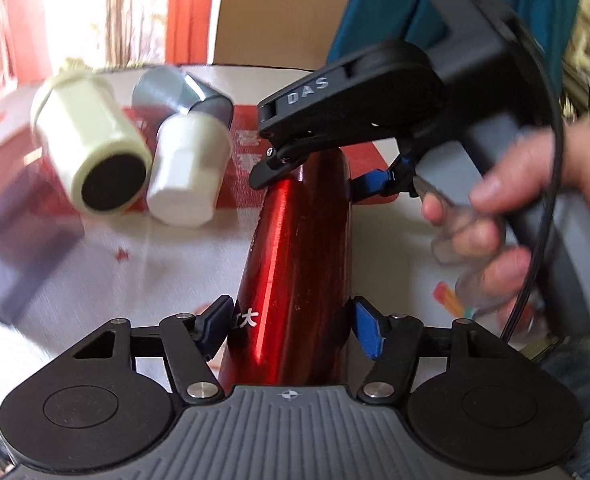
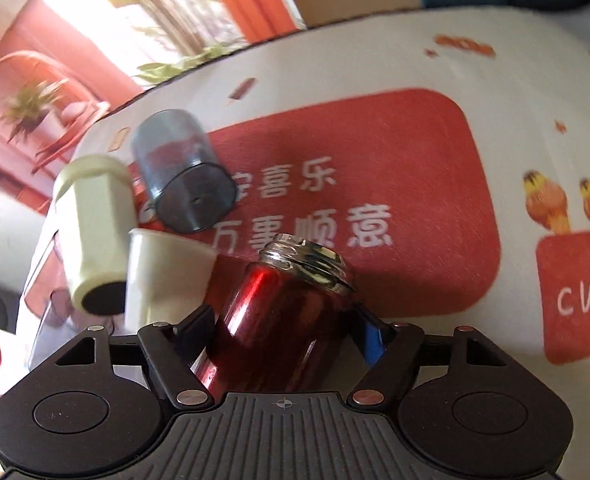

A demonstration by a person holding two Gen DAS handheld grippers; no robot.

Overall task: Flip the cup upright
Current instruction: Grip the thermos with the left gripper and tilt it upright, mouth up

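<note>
Red metallic cup (image 1: 295, 264) fills the centre of the left wrist view, clamped at its lower end by the left gripper (image 1: 291, 326) and higher up by the right gripper (image 1: 319, 174). Three cups lie at upper left on the tabletop (image 1: 135, 264).

Right wrist view: the right gripper (image 2: 283, 334) holds the cup (image 2: 275, 328), tilted, threaded steel mouth pointing away, low centre.

The left gripper (image 1: 291, 328) was clamped on the red cup (image 1: 295, 264) low on its body; the right gripper (image 1: 319, 176) pinched it further along, the person's right hand (image 1: 507, 216) wrapped around its handle
</note>
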